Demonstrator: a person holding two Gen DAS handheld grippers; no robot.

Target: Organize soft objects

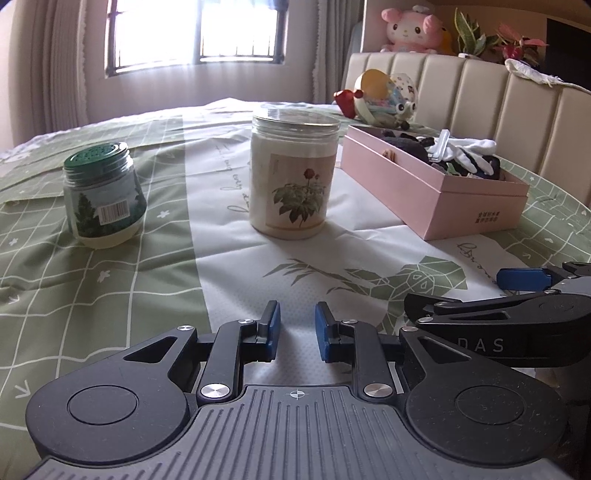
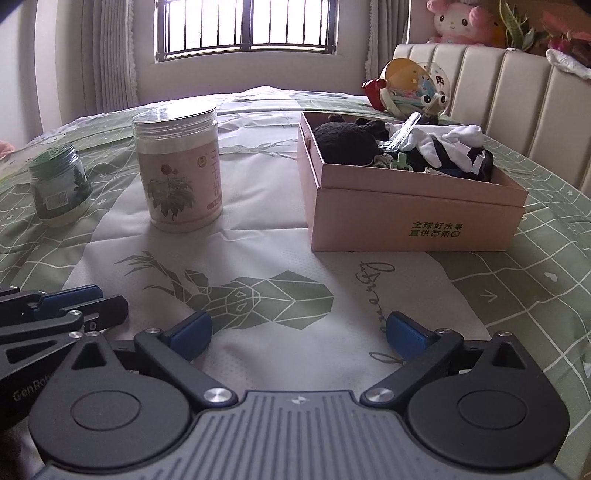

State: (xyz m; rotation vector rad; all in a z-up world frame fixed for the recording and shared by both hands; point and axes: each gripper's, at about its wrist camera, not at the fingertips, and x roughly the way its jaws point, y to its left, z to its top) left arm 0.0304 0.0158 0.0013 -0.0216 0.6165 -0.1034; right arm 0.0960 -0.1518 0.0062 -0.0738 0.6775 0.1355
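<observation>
A pink box stands on the bed at the right. It holds soft things: a black plush, white gloves and dark socks. My left gripper hovers low over the bedspread in front of the jars, its jaws a narrow gap apart and empty. My right gripper is open wide and empty, in front of the box. Each gripper shows at the edge of the other's view.
A tall clear jar with a flower label and a small green-lidded jar stand on the bedspread. A toy bag lies by the padded headboard. A pink plush sits above.
</observation>
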